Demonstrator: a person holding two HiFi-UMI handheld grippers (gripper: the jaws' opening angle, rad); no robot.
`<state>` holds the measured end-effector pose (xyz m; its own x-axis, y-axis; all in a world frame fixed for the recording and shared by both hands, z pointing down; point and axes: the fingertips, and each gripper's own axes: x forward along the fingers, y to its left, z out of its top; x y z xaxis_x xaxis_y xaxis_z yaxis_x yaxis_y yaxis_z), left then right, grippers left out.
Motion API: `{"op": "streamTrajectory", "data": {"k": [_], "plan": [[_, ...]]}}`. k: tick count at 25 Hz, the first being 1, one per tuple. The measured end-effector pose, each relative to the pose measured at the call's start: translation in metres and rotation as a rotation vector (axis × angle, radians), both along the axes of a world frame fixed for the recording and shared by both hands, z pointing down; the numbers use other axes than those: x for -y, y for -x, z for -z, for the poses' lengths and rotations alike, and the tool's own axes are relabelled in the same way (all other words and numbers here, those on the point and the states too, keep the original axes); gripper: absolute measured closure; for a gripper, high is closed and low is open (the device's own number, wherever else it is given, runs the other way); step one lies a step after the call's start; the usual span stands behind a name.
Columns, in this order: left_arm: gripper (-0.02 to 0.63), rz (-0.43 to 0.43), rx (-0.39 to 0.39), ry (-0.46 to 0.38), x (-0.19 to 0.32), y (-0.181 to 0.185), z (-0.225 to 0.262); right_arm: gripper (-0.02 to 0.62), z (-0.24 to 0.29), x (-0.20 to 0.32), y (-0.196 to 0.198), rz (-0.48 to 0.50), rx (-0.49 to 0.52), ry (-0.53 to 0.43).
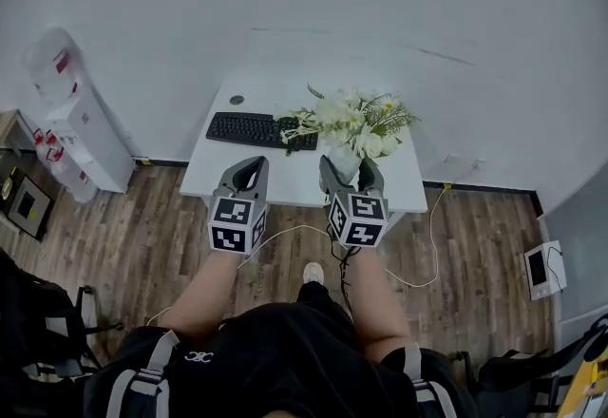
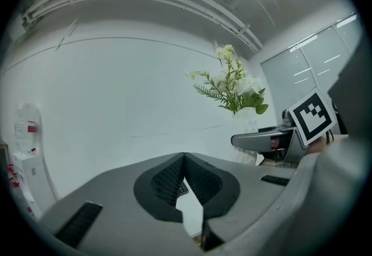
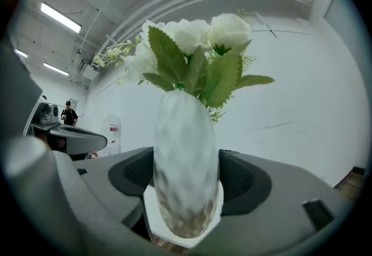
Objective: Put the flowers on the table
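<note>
White flowers with green leaves [image 1: 353, 120] stand in a white faceted vase [image 1: 344, 162]. My right gripper [image 1: 348, 171] is shut on the vase, just over the near edge of the white table [image 1: 285, 177]. In the right gripper view the vase [image 3: 186, 162] fills the gap between both pads, with the blooms [image 3: 197, 45] above. My left gripper [image 1: 249, 169] hovers beside it at the table's front edge, shut and empty. In the left gripper view its pads [image 2: 174, 182] meet at the tip. That view shows the flowers [image 2: 232, 86] off to the right.
A black keyboard [image 1: 256, 129] lies mid-table, left of the flowers. A small dark round object [image 1: 237, 100] sits behind it. A white cabinet [image 1: 76, 122] stands left of the table. A cable [image 1: 418, 264] trails over the wooden floor, and a small white device [image 1: 543, 269] sits right.
</note>
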<state>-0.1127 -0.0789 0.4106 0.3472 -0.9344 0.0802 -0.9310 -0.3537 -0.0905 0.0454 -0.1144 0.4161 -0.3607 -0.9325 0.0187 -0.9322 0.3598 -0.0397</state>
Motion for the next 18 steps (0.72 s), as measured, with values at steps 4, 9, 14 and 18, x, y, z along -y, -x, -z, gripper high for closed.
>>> {"op": "streamTrajectory", "data": {"k": [4,9,14,18], "plan": [[0.604,0.000,-0.009,0.042,0.068,-0.010,-0.011,0.245,-0.005,0.072,-0.006,0.014,0.003,0.018],[0.604,0.012,-0.004,0.055,0.154,-0.022,-0.007,0.245,-0.003,0.160,-0.012,0.036,-0.003,0.027],[0.604,0.025,0.002,0.064,0.243,-0.036,-0.006,0.245,-0.003,0.251,-0.022,0.055,-0.009,0.035],[0.604,0.036,-0.005,0.087,0.308,-0.045,-0.012,0.245,-0.006,0.324,-0.031,0.059,-0.006,0.054]]}}
